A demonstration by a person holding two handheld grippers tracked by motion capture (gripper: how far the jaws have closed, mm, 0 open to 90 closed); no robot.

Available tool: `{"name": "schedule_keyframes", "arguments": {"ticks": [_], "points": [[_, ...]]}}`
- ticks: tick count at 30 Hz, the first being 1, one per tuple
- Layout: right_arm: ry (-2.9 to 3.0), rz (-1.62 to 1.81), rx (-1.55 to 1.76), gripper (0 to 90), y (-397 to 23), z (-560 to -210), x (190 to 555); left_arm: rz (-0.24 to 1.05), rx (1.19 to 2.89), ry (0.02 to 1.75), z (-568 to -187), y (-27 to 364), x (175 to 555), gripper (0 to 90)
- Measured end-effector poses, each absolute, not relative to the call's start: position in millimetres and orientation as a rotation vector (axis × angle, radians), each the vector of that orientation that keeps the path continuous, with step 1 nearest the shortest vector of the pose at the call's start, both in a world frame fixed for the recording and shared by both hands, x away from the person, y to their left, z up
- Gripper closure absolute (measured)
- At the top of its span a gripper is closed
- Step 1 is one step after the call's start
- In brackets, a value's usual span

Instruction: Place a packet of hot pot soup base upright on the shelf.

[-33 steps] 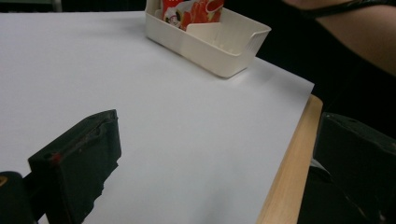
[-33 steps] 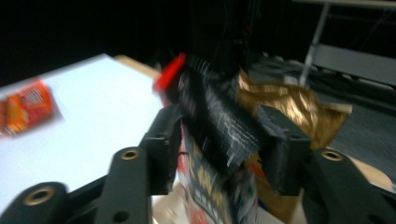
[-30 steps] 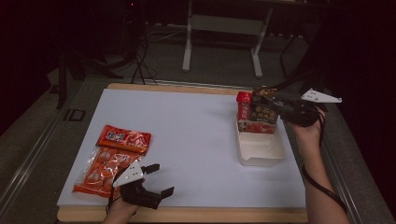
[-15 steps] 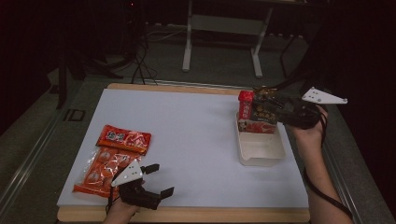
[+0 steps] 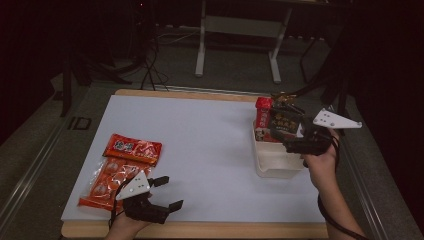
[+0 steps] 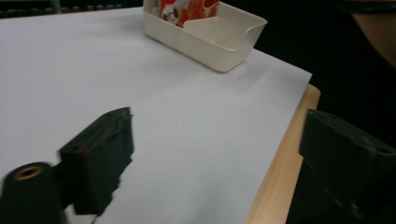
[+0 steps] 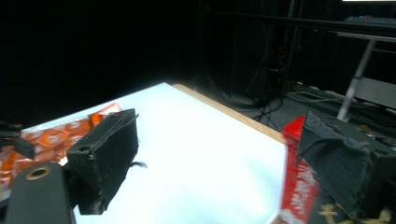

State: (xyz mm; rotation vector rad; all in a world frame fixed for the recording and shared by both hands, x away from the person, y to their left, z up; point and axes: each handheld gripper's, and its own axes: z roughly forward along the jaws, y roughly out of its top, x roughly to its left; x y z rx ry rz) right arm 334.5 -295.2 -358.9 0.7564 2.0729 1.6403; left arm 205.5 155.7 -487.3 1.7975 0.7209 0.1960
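Snack packets [image 5: 272,122] stand upright at the far end of the white bin [image 5: 275,162], which sits near the table's [image 5: 210,135] right edge. Just beside them, the right gripper [image 5: 290,134] has its jaws spread, having just been opening, with nothing pressed between them. Near the front edge, the left gripper [image 5: 167,192] hovers with jaws apart and empty, having just closed slightly, beside two orange packets [image 5: 117,167] lying flat.

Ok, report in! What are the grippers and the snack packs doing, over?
Right gripper just opened, empty, above white bin. Dark pack and red pack standing in bin. Left gripper open beside orange packs. Nothing blocking.
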Motion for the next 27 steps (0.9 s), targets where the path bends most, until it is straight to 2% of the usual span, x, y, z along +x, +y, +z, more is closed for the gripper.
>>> {"name": "schedule_keyframes", "arguments": {"ticks": [6,15,20,22,27], "points": [[2.092,1.634,0.728,11.6,-288,-369,314,0.235,1.783,0.747,-481,167,205,18.0],[2.164,1.648,0.701,13.3,-285,-387,293,0.269,1.82,0.808,-476,185,202,18.1],[2.192,1.648,0.706,13.3,-283,-397,282,0.3,1.816,0.841,-473,202,200,21.1],[2.192,1.656,0.712,13.3,-284,-400,279,0.313,1.812,0.858,-472,211,199,24.2],[2.195,1.649,0.709,13.3,-287,-404,270,0.345,1.81,0.889,-472,230,196,38.8]]}}
